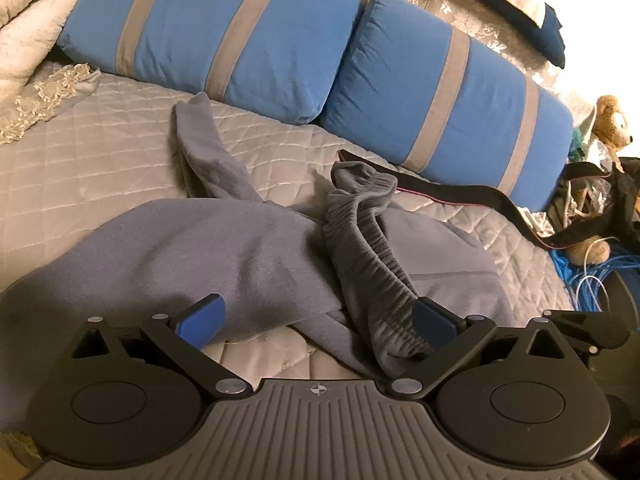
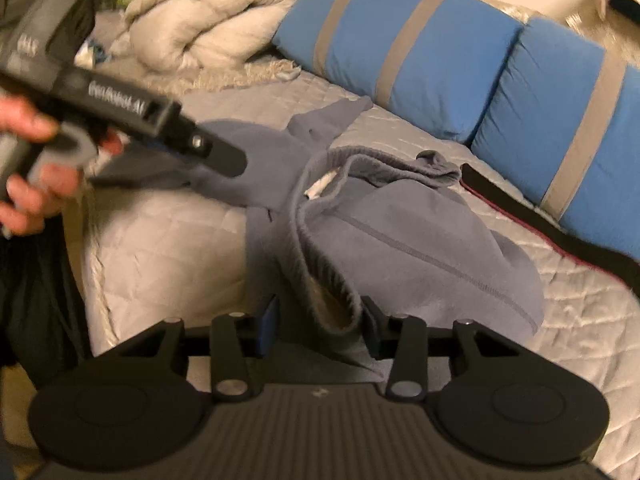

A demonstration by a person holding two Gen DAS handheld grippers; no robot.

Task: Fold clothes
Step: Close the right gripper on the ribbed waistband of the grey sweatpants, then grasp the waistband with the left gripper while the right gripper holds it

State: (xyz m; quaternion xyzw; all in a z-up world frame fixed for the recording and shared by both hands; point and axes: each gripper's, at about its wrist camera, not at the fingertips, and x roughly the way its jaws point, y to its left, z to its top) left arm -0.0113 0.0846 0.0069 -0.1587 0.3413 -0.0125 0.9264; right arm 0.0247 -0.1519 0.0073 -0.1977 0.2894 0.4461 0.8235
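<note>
Two grippers are hovering over grey sweatpants [image 1: 240, 248] at six o'clock: left gripper [image 1: 316, 320] is gaping wide, right gripper [image 2: 320, 328] is half-closed around the waistband [image 2: 320, 264], pads not pressing.

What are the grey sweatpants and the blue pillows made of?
The grey sweatpants look like soft fleece or sweatshirt knit: matte, fuzzy surface, stitched seam and a gathered elastic waistband. The blue pillows look like smooth woven cloth, perhaps cotton, matte, with flat grey stripes. The exact fibre cannot be told.

A home bedroom; quilted bedspread [image 1: 100, 152], blue pillows [image 1: 224, 28], stuffed toy [image 1: 610, 124].
</note>
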